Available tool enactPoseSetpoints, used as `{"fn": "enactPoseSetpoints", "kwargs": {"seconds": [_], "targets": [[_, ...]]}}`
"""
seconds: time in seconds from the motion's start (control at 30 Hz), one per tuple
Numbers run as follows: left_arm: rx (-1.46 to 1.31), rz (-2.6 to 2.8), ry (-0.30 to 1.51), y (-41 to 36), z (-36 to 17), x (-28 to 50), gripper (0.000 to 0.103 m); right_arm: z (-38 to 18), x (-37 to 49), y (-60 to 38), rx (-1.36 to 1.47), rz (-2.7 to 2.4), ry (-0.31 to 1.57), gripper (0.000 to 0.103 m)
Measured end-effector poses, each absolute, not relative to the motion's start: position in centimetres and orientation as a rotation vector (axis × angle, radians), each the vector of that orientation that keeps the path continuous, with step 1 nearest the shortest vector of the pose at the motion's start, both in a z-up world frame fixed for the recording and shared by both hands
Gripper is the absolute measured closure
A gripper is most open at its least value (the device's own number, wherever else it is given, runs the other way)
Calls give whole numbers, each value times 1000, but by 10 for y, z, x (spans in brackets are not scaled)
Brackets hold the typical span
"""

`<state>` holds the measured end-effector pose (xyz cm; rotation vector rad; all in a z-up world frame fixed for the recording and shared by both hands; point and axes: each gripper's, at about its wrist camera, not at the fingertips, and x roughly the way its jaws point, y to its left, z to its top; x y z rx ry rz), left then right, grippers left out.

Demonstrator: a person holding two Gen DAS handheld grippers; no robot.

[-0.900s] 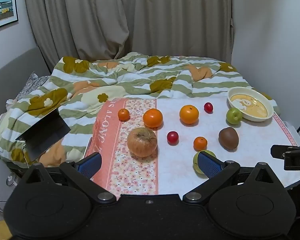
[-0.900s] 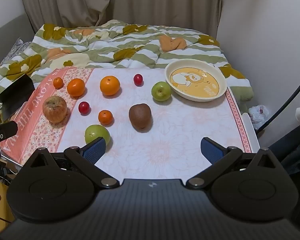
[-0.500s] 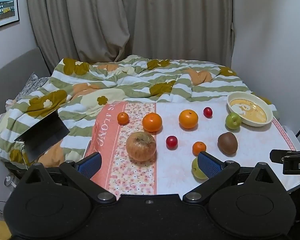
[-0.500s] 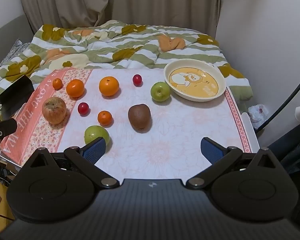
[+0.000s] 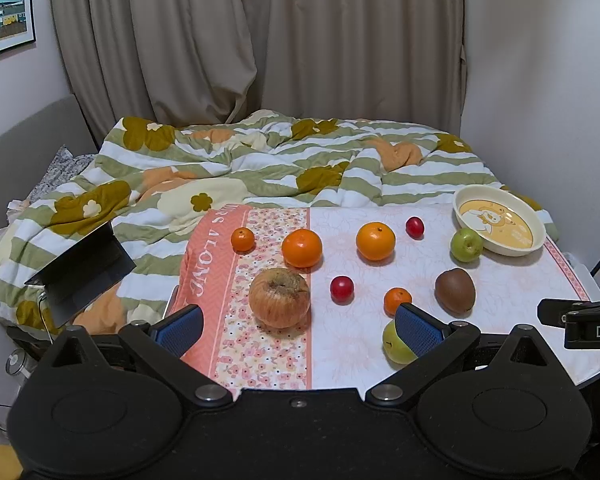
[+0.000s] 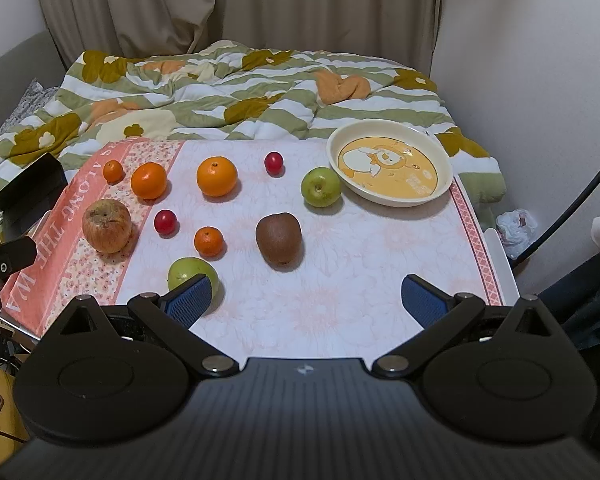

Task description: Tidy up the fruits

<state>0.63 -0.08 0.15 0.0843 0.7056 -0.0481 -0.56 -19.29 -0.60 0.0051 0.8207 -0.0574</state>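
Observation:
Fruit lies spread on a pink and white mat (image 6: 360, 280): a wrinkled red apple (image 6: 106, 225), two oranges (image 6: 216, 176), two small tangerines (image 6: 209, 241), two red plums (image 6: 165, 221), a brown kiwi (image 6: 278, 237), a green apple (image 6: 321, 186) beside a cream bowl (image 6: 444, 160), and a second green apple (image 6: 188, 273) at the front. My left gripper (image 5: 298, 330) is open and empty, near the wrinkled apple (image 5: 279, 297). My right gripper (image 6: 306, 300) is open and empty over the mat's front.
A striped floral duvet (image 5: 260, 168) covers the bed behind the mat. A dark laptop (image 5: 84, 268) stands at the left. Curtains hang behind. The wall is close on the right, with a black cable (image 6: 572, 208) and a plastic bag (image 6: 516, 228) beside the table.
Both grippers have drawn back and risen slightly, so the fruit sits a little lower and farther in view. No fruit has moved.

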Motion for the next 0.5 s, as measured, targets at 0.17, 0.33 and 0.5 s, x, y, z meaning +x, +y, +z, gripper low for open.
{"fn": "enactPoseSetpoints", "kwargs": {"seconds": [0.17, 0.33, 0.5], "targets": [[85, -48, 715, 1, 0, 10, 0, -4, -2, -192, 11, -62, 827, 0], [86, -47, 715, 2, 0, 12, 0, -5, 0, -190, 12, -61, 831, 0], [86, -46, 715, 2, 0, 14, 0, -6, 0, -189, 11, -62, 830, 0]]}}
